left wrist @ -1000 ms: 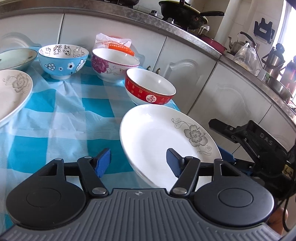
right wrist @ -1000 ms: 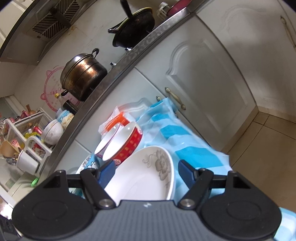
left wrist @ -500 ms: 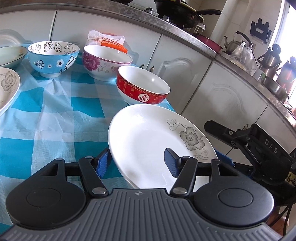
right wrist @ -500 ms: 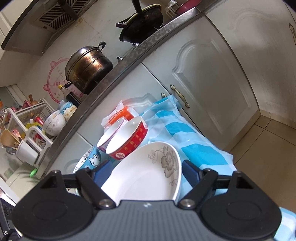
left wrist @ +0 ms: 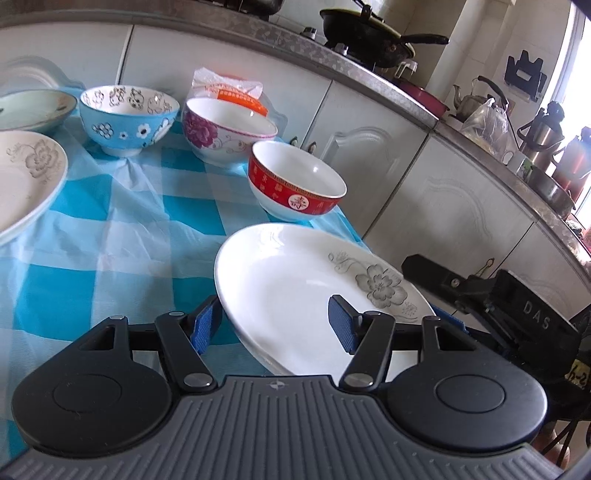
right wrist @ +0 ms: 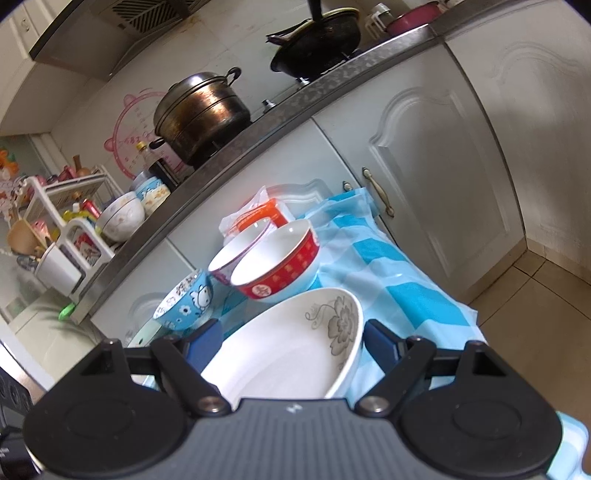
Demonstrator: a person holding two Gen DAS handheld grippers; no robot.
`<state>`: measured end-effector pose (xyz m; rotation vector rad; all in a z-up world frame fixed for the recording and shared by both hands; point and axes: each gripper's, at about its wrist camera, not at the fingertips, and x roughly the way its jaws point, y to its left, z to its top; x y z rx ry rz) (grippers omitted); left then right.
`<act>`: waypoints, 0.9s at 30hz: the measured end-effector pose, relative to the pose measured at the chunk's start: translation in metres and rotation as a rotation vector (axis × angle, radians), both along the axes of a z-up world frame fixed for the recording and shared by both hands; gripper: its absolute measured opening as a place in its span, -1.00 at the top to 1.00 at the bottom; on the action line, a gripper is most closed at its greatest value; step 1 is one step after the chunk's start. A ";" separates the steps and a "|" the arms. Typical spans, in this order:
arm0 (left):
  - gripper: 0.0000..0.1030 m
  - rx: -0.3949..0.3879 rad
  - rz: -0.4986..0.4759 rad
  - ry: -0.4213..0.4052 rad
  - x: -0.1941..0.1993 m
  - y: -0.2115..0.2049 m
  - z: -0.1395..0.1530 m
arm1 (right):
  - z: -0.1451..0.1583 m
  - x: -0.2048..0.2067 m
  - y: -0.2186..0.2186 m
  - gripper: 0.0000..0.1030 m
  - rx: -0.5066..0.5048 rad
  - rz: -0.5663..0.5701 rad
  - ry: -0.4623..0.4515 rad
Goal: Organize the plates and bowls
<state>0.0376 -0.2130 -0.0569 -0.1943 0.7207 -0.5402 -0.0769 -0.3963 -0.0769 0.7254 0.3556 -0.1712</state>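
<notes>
A white plate with a grey flower [left wrist: 303,288] lies at the right end of the blue-check table [left wrist: 110,236]. My left gripper [left wrist: 274,326] is open across its near-left rim, one pad outside the edge and one over the plate. From the right, my right gripper [right wrist: 291,345] straddles the same plate [right wrist: 295,354], open, its pads clear of the rim. Its black finger [left wrist: 428,269] shows above the plate's right edge. Behind stand a red bowl [left wrist: 295,188], a purple-flower bowl [left wrist: 225,133] and a blue bowl [left wrist: 127,118]. Two more plates [left wrist: 26,177] lie at far left.
An orange and white packet [left wrist: 231,90] sits behind the bowls. White cabinet doors [left wrist: 443,206] run close along the table's far and right sides. The counter carries a wok [left wrist: 365,27] and a steel pot [right wrist: 199,114]. Tiled floor [right wrist: 535,288] lies right of the table edge.
The right gripper's jaws have widened around the flower plate and the gripper has rolled a little. The left gripper has stayed almost in place at the plate's rim.
</notes>
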 end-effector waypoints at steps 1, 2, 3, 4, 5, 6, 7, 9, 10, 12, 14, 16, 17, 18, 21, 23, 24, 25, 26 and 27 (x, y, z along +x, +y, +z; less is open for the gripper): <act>-0.42 0.002 0.003 -0.005 -0.001 0.002 0.001 | 0.001 0.000 0.002 -0.63 -0.003 0.007 -0.002; -0.42 0.002 0.008 -0.008 -0.003 0.004 0.002 | 0.001 0.000 0.004 -0.63 -0.005 0.014 -0.003; -0.43 -0.002 0.012 -0.010 -0.004 0.006 0.004 | 0.002 0.000 0.005 -0.63 -0.009 0.021 -0.002; -0.44 -0.006 0.015 -0.013 -0.005 0.008 0.005 | 0.003 0.000 0.007 -0.63 -0.014 0.027 0.000; -0.45 -0.008 0.019 -0.016 -0.006 0.010 0.006 | 0.004 0.000 0.010 -0.63 -0.019 0.032 0.001; -0.45 -0.009 0.023 -0.020 -0.008 0.012 0.008 | 0.004 0.000 0.012 -0.63 -0.022 0.038 0.002; -0.46 -0.011 0.025 -0.025 -0.009 0.014 0.010 | 0.005 0.000 0.014 -0.63 -0.025 0.043 0.002; -0.46 -0.018 0.027 -0.033 -0.013 0.020 0.013 | 0.006 -0.001 0.019 -0.63 -0.032 0.054 0.003; -0.46 -0.019 0.027 -0.037 -0.015 0.023 0.015 | 0.007 -0.002 0.020 -0.63 -0.032 0.057 0.001; -0.46 -0.018 0.027 -0.048 -0.020 0.029 0.019 | 0.008 -0.003 0.024 -0.63 -0.029 0.065 -0.002; -0.46 -0.019 0.028 -0.054 -0.024 0.035 0.021 | 0.009 -0.004 0.029 -0.63 -0.030 0.076 -0.005; -0.46 -0.021 0.029 -0.053 -0.028 0.041 0.022 | 0.011 -0.004 0.033 -0.63 -0.036 0.085 -0.003; -0.46 -0.020 0.031 -0.052 -0.029 0.044 0.022 | 0.011 -0.005 0.036 -0.63 -0.038 0.090 -0.003; -0.46 -0.020 0.035 -0.052 -0.031 0.047 0.022 | 0.012 -0.005 0.038 -0.62 -0.040 0.095 -0.003; -0.46 -0.019 0.045 -0.050 -0.036 0.054 0.022 | 0.015 -0.008 0.046 -0.62 -0.048 0.113 -0.002; -0.47 -0.015 0.046 -0.049 -0.041 0.059 0.022 | 0.016 -0.010 0.050 -0.63 -0.054 0.122 -0.001; -0.47 -0.015 0.049 -0.047 -0.043 0.061 0.022 | 0.017 -0.011 0.053 -0.62 -0.055 0.126 0.000; -0.48 -0.014 0.051 -0.044 -0.045 0.063 0.021 | 0.017 -0.012 0.054 -0.62 -0.053 0.131 0.000; -0.48 -0.012 0.051 -0.043 -0.047 0.064 0.021 | 0.017 -0.013 0.055 -0.62 -0.052 0.135 0.000; -0.48 -0.010 0.048 -0.042 -0.049 0.065 0.020 | 0.018 -0.014 0.058 -0.62 -0.054 0.138 0.000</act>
